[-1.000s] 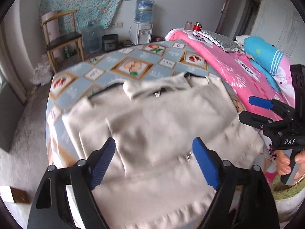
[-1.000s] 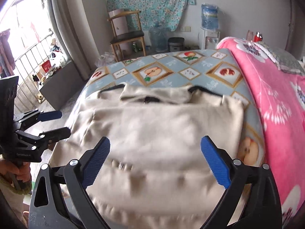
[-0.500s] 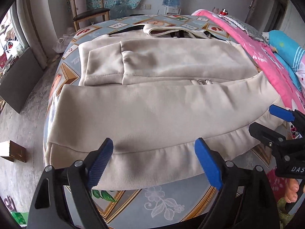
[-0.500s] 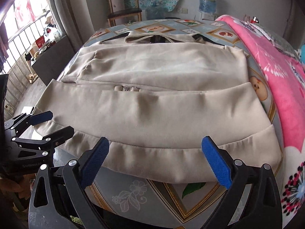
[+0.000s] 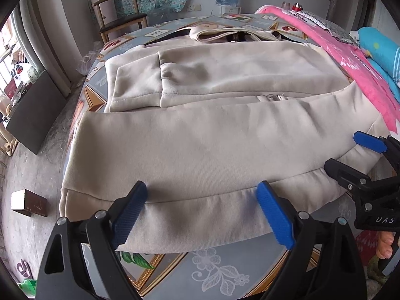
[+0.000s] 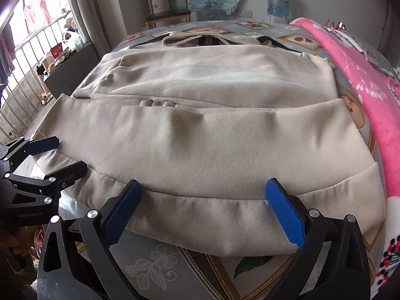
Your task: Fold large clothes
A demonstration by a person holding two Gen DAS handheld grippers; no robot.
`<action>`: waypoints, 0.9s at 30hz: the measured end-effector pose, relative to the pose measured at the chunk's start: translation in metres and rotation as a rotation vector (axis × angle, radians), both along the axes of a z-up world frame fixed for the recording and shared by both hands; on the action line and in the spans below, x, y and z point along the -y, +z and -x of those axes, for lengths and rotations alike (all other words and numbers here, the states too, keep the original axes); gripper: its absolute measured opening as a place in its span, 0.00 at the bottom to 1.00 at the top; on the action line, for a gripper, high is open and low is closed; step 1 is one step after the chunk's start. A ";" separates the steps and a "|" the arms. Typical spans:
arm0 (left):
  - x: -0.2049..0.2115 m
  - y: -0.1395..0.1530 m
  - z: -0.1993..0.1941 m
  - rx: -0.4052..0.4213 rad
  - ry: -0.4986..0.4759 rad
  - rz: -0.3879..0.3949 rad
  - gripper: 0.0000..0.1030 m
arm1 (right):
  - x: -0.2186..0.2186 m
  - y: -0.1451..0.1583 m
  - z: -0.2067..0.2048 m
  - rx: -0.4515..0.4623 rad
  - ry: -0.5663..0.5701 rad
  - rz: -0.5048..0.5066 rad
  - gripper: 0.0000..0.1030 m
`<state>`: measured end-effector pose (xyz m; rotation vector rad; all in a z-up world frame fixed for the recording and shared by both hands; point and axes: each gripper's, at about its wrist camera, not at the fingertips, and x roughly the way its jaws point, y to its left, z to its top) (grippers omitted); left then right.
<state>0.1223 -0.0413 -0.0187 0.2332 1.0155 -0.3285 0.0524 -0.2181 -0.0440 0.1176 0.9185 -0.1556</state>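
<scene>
A large beige zip-up sweatshirt (image 5: 212, 135) lies flat on a bed, collar far, ribbed hem near; it also shows in the right wrist view (image 6: 207, 137). A sleeve is folded across its upper part (image 5: 140, 85). My left gripper (image 5: 202, 210) is open and empty, low over the left part of the hem. My right gripper (image 6: 203, 210) is open and empty over the right part of the hem. Each gripper shows in the other's view: the right one (image 5: 350, 155) and the left one (image 6: 57, 152), both open.
The bed has a blue patterned sheet (image 5: 212, 275) and a pink blanket (image 6: 370, 80) along its right side. A wooden chair (image 5: 120, 17) and a water dispenser (image 6: 278, 2) stand by the far wall. A small box (image 5: 28, 202) lies on the floor at left.
Both grippers have dropped from high above the sweatshirt to low at its near hem and moved slightly closer. Both stay open. The sweatshirt has not moved.
</scene>
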 end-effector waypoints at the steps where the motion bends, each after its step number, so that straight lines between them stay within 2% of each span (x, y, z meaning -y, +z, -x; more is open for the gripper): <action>1: 0.000 0.000 0.000 0.000 0.000 -0.004 0.86 | 0.000 0.000 0.000 0.002 0.003 0.001 0.93; 27: 0.000 -0.001 -0.002 -0.006 0.021 -0.013 0.90 | 0.000 0.000 0.000 0.005 0.011 -0.003 0.93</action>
